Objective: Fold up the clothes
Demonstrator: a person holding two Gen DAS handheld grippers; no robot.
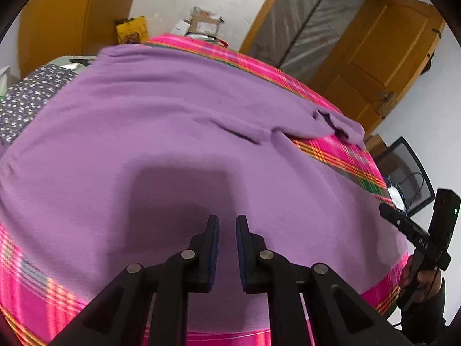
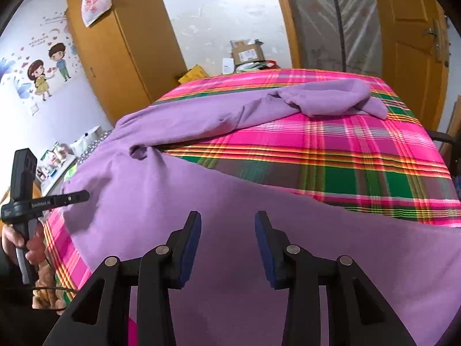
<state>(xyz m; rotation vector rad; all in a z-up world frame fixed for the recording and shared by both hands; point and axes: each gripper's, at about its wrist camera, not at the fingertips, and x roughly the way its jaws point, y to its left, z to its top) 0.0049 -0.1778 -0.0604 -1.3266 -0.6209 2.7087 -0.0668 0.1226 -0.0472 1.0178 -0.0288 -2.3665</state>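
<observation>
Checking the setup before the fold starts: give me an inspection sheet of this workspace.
Surface: bed under pink plaid sheet.
Job's things: purple garment spread flat; sleeve bunched at far end.
Clutter: cardboard boxes beyond the bed; bottles on side shelf.
Grippers: left gripper jaws narrowly apart, right gripper jaws wider; both empty above the garment.
Cables: thin wire below the left hand.
Surroundings: wooden door, wardrobe, wall stickers.

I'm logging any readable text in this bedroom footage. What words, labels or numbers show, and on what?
"DAS": white letters on the right hand-held gripper, seen from the left wrist view.
Left hand-held gripper: white lettering, too small to read.
Plastic bag: red print, blurred.
Cardboard box: label, unreadable.
Wall sticker: writing, unreadable.
</observation>
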